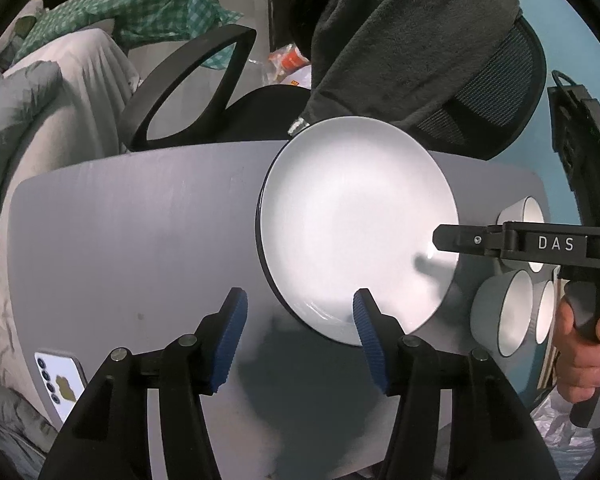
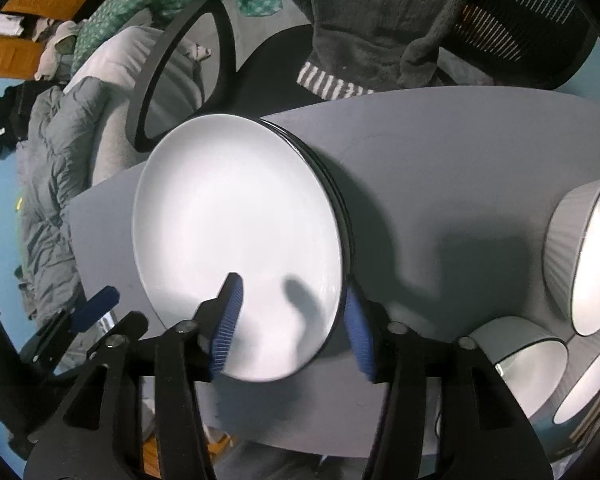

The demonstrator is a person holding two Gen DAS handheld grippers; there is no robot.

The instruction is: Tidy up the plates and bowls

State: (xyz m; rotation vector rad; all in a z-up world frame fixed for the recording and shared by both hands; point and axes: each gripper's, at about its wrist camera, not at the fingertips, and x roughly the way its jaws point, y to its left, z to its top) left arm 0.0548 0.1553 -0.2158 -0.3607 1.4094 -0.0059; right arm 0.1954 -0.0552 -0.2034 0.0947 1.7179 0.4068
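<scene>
Right hand-held gripper (image 2: 290,322) points steeply down over the near rim of the plate stack (image 2: 236,236), jaws parted to a middling width: one blue pad sits above the white face of the top plate, the other just outside the rim toward the bowls, so the rim lies between the pads with no pad pressing on it; nothing held. Left hand-held gripper (image 1: 300,338) hangs at the stack's left near edge, jaws likewise apart and empty, one pad over the plate's lip, the other over bare tabletop (image 1: 140,240). The stack therefore lies between the two tools, directly ahead of each; the right one is the nearer to a rim grasp. Plates are round, so no long axis to match; dark rims of lower plates show beneath the top one. Three bowls (image 2: 592,256) cluster to the right of the stack, touching or nearly so, apart from the plates. Left half of the tabletop is open, save a phone (image 1: 60,380) at its near left corner. The stack's far rim overhangs or nears the far table edge by the office chair (image 1: 188,88); which one cannot be told. Likely next concern: gathering the bowls, with room enough beside the stack.
</scene>
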